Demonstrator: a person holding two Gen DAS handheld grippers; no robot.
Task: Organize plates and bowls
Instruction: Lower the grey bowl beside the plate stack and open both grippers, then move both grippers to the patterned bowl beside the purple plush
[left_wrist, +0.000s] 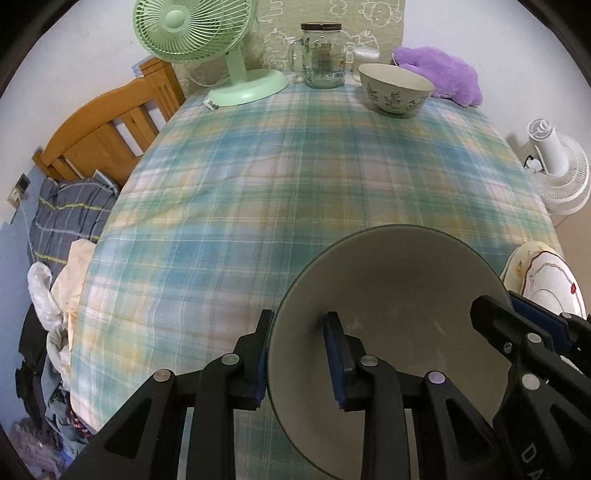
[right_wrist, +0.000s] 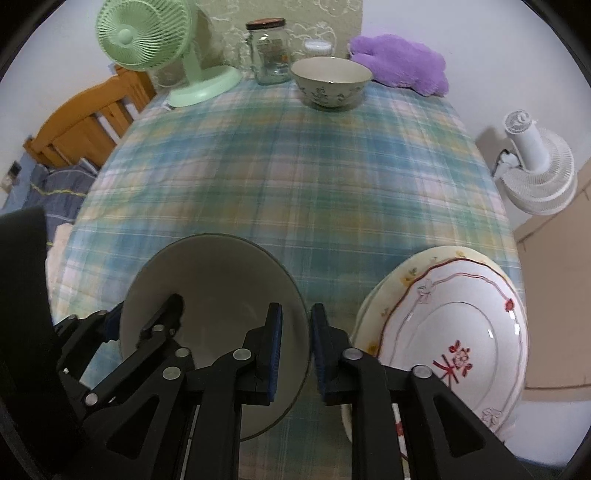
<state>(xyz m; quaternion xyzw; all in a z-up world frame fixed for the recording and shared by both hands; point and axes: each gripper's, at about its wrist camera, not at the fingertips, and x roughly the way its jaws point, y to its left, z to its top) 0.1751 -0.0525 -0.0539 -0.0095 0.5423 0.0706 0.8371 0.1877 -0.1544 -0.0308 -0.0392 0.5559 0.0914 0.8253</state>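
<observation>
Your big plain bowl (left_wrist: 388, 295) sits at the near edge of the checked tablecloth (left_wrist: 295, 184). It is at about 5 o'clock in the left wrist view and 7 o'clock in the right wrist view.

Both of your tongs are on its rim. Your left gripper (left_wrist: 299, 317) is at the bowl's 9 o'clock side, with one finger outside the wall and one finger inside. Your right gripper (right_wrist: 296, 308) is at the bowl's 3 o'clock side, also with one finger in and one finger out. Both pairs of fingers stand close together with only the bowl's wall between them. You cannot tell from these views if the pads are squeezing the wall or just sitting beside it.

Just beside the bowl, at 4 o'clock in the right wrist view, is a stack of plates (right_wrist: 454, 332). A white plate with red marks lies on top of a cream plate with little flowers.

Far across the table, at 12 to 1 o'clock, stands a flowered bowl (left_wrist: 395, 88). Behind it at 12 o'clock is a glass jar (left_wrist: 321, 55). A green fan (left_wrist: 192, 29) stands at 11 o'clock and a purple soft toy (left_wrist: 439, 70) lies at 1 o'clock. A white fan (left_wrist: 554, 166) is off the table at 2 o'clock.
</observation>
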